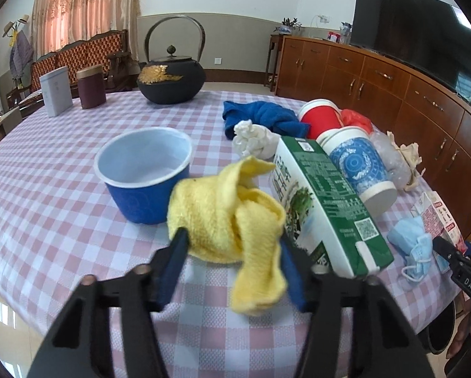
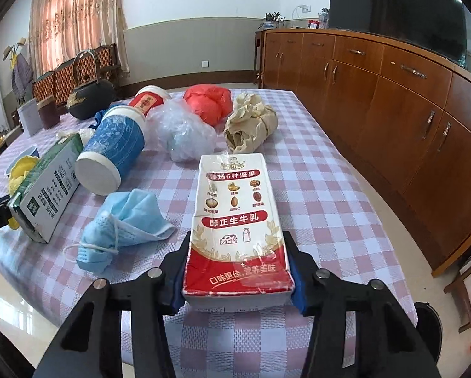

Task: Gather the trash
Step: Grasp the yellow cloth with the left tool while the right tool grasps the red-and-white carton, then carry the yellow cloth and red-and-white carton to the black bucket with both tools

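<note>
The left gripper (image 1: 232,252) pinches the yellow cloth (image 1: 226,217) at the table's (image 1: 62,163) near edge; soft folds may slip free. The right gripper (image 2: 238,267) clamps the red milk carton (image 2: 238,217) there by its end only; lifting may tilt it.

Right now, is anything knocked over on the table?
Yes. The blue patterned paper cup lies on its side, and the red paper cup behind it is tipped over too. The green milk carton also lies flat.
</note>
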`<state>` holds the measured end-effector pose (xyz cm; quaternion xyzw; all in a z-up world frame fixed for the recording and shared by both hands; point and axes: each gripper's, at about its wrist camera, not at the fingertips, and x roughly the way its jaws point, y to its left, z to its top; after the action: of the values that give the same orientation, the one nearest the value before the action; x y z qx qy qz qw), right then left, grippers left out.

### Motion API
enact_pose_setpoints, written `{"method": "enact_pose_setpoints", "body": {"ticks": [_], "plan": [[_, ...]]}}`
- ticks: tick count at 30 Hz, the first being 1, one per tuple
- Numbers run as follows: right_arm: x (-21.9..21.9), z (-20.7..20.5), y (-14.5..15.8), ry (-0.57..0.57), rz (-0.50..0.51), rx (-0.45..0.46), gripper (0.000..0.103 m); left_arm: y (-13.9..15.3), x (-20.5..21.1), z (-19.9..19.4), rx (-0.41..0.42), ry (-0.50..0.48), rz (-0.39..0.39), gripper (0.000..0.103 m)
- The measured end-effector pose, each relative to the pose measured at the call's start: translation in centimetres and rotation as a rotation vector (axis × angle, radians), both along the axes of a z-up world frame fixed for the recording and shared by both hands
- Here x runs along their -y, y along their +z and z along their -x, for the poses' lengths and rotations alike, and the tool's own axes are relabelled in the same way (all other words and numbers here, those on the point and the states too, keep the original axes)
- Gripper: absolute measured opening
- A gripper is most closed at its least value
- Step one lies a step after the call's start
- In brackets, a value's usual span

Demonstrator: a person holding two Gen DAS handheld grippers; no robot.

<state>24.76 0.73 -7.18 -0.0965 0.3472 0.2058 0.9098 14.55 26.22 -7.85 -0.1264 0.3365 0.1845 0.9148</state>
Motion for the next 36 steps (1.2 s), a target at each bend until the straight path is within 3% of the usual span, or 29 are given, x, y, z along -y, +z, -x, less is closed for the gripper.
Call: {"method": "enact_pose_setpoints", "body": {"ticks": [4,25,36], "plan": [[0.2,0.4,0.2,-0.007,-0.010,0.014,0.053,0.4,0.1,0.7,0.019,-0.001,-0.002,0.018],[4.0,5.2,5.0,-0.042,-0.065,0.119,0.053,4.9,3.1,5.3,0.129,-0.042,-0.043,0.012],[9.9,7.4,7.4,-0.149,-0.076,0.161,0.053,7.6,9.6,5.2,0.182,-0.200,-0.058,0.012]]}}
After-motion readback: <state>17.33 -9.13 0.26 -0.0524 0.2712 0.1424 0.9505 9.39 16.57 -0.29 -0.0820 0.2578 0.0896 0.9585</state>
